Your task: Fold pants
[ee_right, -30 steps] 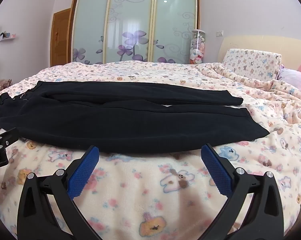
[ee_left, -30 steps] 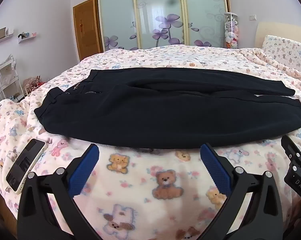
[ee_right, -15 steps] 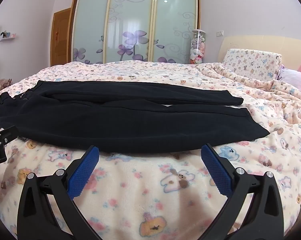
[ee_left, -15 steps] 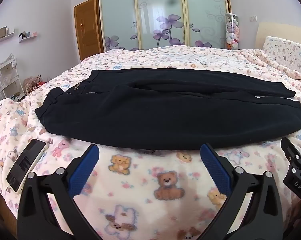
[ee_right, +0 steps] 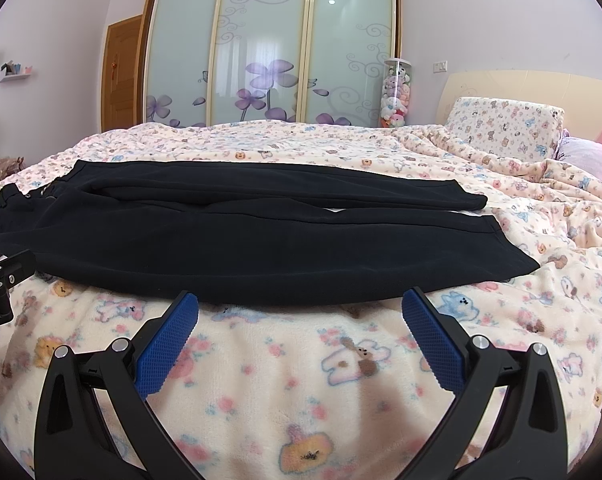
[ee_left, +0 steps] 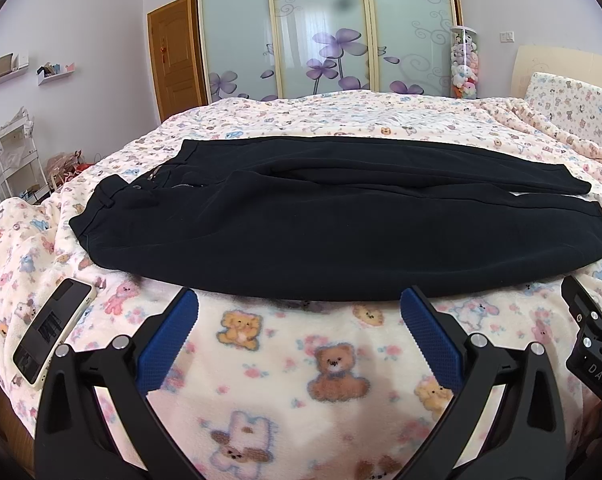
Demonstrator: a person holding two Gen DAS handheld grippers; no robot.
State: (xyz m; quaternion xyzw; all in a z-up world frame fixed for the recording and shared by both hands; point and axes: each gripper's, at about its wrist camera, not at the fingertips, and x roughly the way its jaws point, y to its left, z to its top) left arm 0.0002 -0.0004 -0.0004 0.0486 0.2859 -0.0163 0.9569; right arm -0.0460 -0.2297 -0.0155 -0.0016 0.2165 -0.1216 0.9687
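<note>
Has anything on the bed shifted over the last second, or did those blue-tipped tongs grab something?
Almost nothing changed. The left tongs drifted a touch, so the phone sits slightly lower in their view. Nothing was grabbed or let go. The black pants lie flat on the bear-print blanket as before, and the right tongs hover open at the near edge, as do the left.

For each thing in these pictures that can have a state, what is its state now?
pants: unfolded, flat on the blanket, legs side by side, waist at the left.
left gripper: open, empty, short of the pants' near edge.
right gripper: open, empty, short of the near edge.
phone: lying on the blanket, screen dark.
wardrobe doors: shut.
wooden door: shut.
</note>
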